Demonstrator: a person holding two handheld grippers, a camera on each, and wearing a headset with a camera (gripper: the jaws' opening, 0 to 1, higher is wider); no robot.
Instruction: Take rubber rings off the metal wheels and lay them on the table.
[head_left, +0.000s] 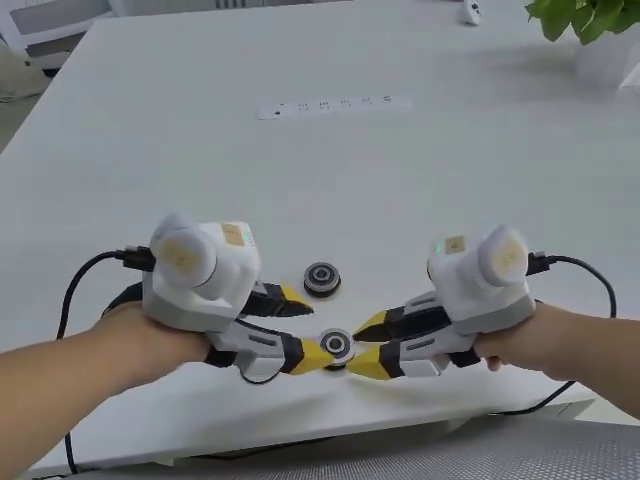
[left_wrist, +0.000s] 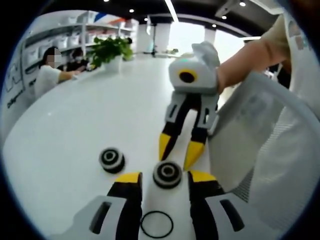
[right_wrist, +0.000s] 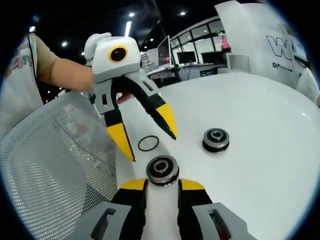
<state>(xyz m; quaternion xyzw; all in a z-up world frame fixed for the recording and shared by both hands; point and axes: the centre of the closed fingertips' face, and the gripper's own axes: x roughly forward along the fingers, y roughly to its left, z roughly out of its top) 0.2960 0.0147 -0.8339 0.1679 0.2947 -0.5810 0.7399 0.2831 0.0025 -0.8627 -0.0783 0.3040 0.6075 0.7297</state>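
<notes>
Left gripper (head_left: 312, 325) sat just left of the near wheel (head_left: 335, 346), jaws spread wide and holding nothing. In the head view its lower yellow tip looked to be against the wheel's left edge; I couldn't tell if it really touched. In the left gripper view the near wheel (left_wrist: 167, 174) lay between the tips and a bit ahead of them, with a gap on each side. A loose rubber ring (left_wrist: 156, 224) lay flat on the table (head_left: 200, 150) on the person's side of that wheel, under the left gripper (left_wrist: 165, 176), well apart from the wheel.

Near wheel lay flat, hub pointing straight up. It's round, so there's no long axis to call. A dark band ran round its outer edge and the centre was metal. The far wheel (head_left: 322, 279) lay the same way, hub up, beyond the near wheel and slightly left, near but not touching.

Right gripper (head_left: 356, 345) was just right of the near wheel, jaws partly open w/ nothing gripped, tips flanking the wheel's right side. In the right gripper view the near wheel (right_wrist: 162, 170) sat right at the tips of the right gripper (right_wrist: 163, 184). The loose ring (right_wrist: 148, 143) lay beyond it, between the spread jaws of the left gripper (right_wrist: 151, 146). The far wheel (right_wrist: 216, 139) was off to the right.
</notes>
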